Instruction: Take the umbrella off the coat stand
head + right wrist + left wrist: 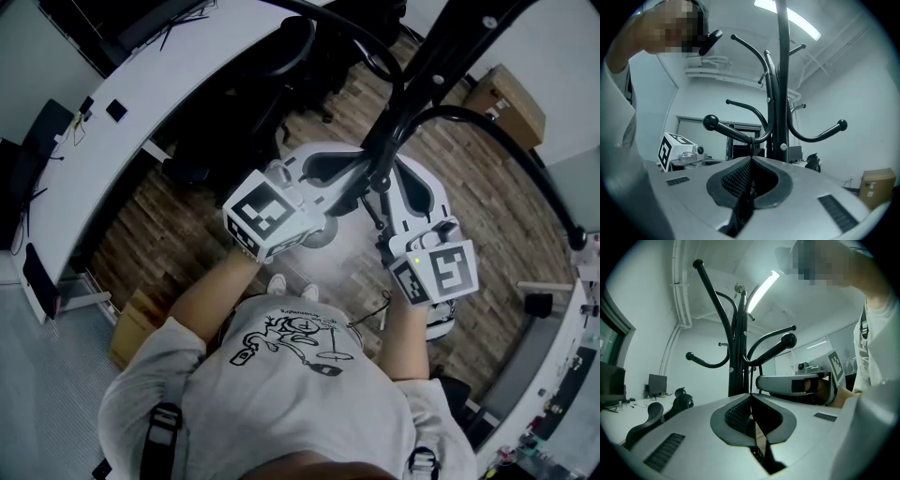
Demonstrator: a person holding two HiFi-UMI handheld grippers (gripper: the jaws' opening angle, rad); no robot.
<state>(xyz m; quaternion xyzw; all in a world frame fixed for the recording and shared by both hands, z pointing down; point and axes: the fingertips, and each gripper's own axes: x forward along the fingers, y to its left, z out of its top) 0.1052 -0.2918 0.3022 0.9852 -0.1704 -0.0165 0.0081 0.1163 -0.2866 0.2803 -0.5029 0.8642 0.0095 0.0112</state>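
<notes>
1. Only the head view shows the wood-plank floor, a long white surface and the person's grey T-shirt. The shirt carries a black line drawing, and the print above it is too small to read.
2. Only the left gripper view shows a ceiling light strip, a dark monitor and black office chairs.
3. The coat stand is glossy black metal. It has a straight pole with curved arms that end in ball tips, and both gripper views look up at it from opposite sides.
4. The left tongs are pressed together, their tips meeting just before the pole. They have ribbed dark pads set in smooth pale-grey shells.
5. The right tongs are likewise pressed together, tip to tip, with the same textured pads.
6. Each gripper has a white marker cube with black square patterns. A small green light glows on the right one.
7. A brown cardboard box sits low at the right gripper view's edge.
8. No view lets me tell where the umbrella is.
</notes>
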